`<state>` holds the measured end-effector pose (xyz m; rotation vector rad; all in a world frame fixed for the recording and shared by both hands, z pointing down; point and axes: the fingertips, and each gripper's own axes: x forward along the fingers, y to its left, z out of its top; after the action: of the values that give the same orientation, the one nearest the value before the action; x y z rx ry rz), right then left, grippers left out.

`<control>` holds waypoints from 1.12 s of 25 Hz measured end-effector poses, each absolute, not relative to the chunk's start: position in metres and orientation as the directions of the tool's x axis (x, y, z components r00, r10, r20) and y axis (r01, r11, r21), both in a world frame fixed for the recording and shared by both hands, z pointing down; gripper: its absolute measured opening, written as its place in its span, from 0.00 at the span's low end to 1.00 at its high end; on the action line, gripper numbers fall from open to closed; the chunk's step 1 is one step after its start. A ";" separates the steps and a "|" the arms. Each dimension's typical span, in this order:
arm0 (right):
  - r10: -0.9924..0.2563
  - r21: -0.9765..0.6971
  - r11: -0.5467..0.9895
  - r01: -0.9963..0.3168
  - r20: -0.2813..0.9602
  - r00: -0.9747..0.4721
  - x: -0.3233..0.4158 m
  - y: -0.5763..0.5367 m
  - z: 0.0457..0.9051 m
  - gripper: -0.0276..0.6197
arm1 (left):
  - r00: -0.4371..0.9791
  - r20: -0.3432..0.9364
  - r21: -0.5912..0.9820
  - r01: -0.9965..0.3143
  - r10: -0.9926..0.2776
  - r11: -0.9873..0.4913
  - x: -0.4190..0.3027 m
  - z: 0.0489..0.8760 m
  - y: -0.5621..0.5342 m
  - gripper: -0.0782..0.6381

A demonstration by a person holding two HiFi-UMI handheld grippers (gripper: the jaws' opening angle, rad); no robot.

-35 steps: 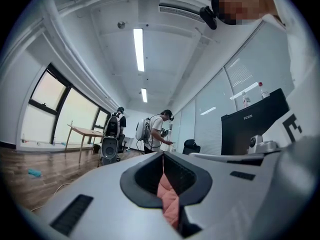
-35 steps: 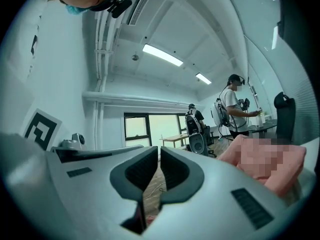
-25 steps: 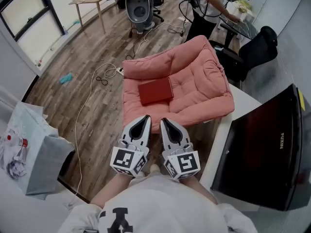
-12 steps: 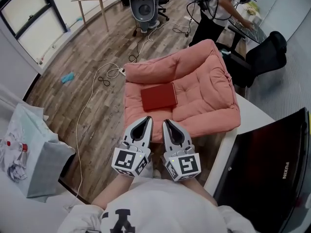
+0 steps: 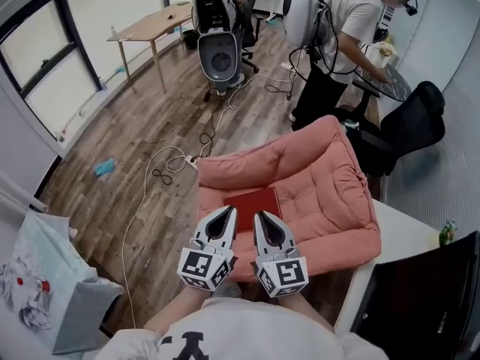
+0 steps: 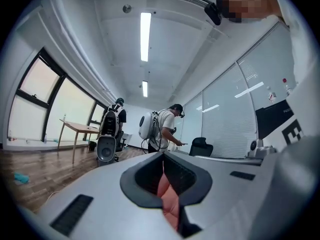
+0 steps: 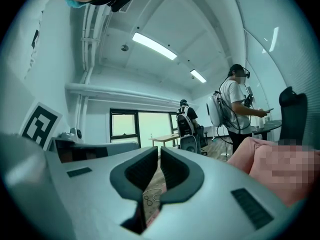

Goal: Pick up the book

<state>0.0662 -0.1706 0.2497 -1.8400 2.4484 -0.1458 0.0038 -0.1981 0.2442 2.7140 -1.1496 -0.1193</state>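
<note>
The red book (image 5: pixel 253 199) lies flat on the pink cushion (image 5: pixel 330 186), toward its left edge, long axis crosswise. The left gripper (image 5: pixel 227 211) and right gripper (image 5: pixel 260 216), both pressed together and empty, point at it, seemingly equally near.

Both arms reach forward from the chest, forearms (image 5: pixel 166 311) close together, each hand carrying a gripper that points level and away from the body. The left gripper (image 5: pixel 224 213) has its jaws pressed together, nothing between them. The right gripper (image 5: pixel 262 217) is closed and empty too, with only a thin slit between its jaws. The two sit side by side, near but apart, marker cubes (image 5: pixel 204 267) toward the body
</note>
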 end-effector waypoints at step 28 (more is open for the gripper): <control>-0.959 -0.118 0.216 -0.969 0.162 -0.233 0.116 -0.255 0.342 0.10 | 0.691 0.187 0.244 -0.721 -0.698 -0.649 0.034 0.345 -0.283 0.12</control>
<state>0.1160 -0.2545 0.3418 -1.9772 2.4903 -0.3103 0.0340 -0.2831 0.3446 2.6049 -1.1231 0.1099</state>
